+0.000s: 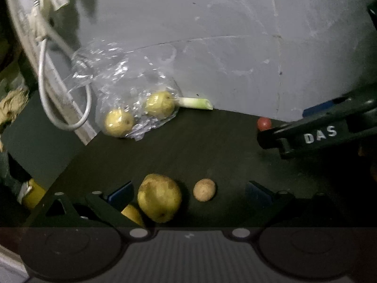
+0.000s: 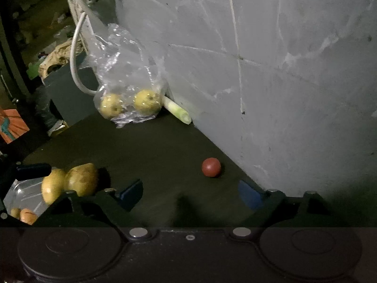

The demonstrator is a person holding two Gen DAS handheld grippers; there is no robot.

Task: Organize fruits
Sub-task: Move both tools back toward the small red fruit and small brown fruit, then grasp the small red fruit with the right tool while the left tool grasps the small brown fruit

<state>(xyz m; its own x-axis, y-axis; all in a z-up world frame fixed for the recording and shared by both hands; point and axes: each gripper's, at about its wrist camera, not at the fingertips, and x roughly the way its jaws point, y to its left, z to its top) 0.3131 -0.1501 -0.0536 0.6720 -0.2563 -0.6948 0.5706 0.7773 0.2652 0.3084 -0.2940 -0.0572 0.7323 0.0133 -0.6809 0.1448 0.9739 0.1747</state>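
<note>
Two grippers are out over a dark table top (image 1: pixel 200 146), both with jaws spread wide and nothing between them. From the left wrist view, the left gripper (image 1: pixel 188 192) points toward a grey wall (image 1: pixel 235 35), its blue-padded fingers at the bottom of the frame. A large yellow pear (image 1: pixel 159 197) lies just inside the left finger, and a small brown round fruit (image 1: pixel 204 189) sits beside it in the open gap; neither is clamped. A second yellow fruit (image 1: pixel 132 213) shows partly behind the left finger. The right gripper (image 2: pixel 190 192) enters the left wrist view from the right edge as a black body marked "DAS", its tip next to a small red fruit (image 1: pixel 264 123).

From the right wrist view, that red fruit lies on the table in the centre-right of the frame, ahead of the open fingers and near the foot of the wall.

At the back of the table, against the wall, a clear plastic bag (image 1: pixel 122 75) stands crumpled and holds two yellow-green apples (image 1: pixel 139 115) side by side. A pale green stalk (image 1: pixel 194 103) lies along the wall, touching the bag's right side. A white cable (image 1: pixel 47 89) loops down on the bag's left.

In the lower left of the right wrist view, a metal tray (image 2: pixel 23 193) holds an orange fruit (image 2: pixel 28 215) and another small one, partly hidden.
</note>
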